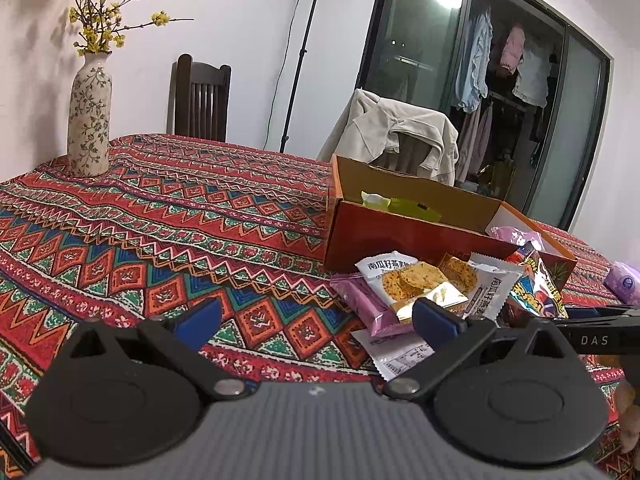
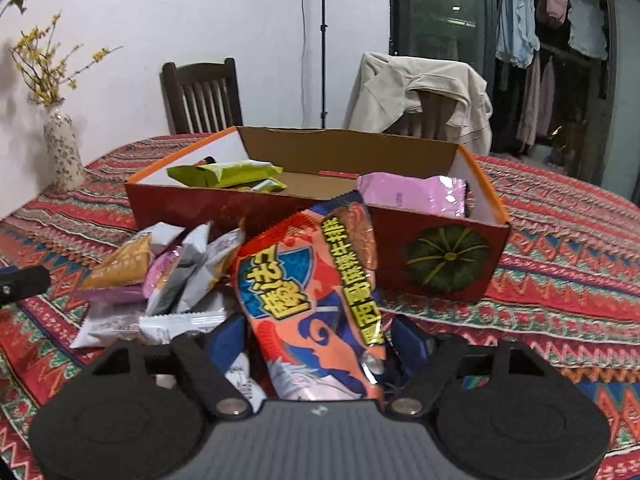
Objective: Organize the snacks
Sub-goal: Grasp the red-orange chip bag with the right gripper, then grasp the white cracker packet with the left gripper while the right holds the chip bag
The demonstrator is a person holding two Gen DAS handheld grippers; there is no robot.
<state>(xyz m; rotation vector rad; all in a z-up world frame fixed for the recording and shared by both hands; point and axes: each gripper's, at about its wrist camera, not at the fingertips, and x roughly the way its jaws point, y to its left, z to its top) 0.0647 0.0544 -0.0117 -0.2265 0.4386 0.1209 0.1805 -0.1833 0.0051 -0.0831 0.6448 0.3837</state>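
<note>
Your desk [image 1: 168,216] carried the open box [image 2: 436,248], with green and pink packets inside. Your right tool [image 2: 316,344] was clamped on an orange snack bag [image 2: 304,280] just before the box; your left tool [image 1: 320,316] stood apart beside the loose packets [image 1: 416,284].
</note>
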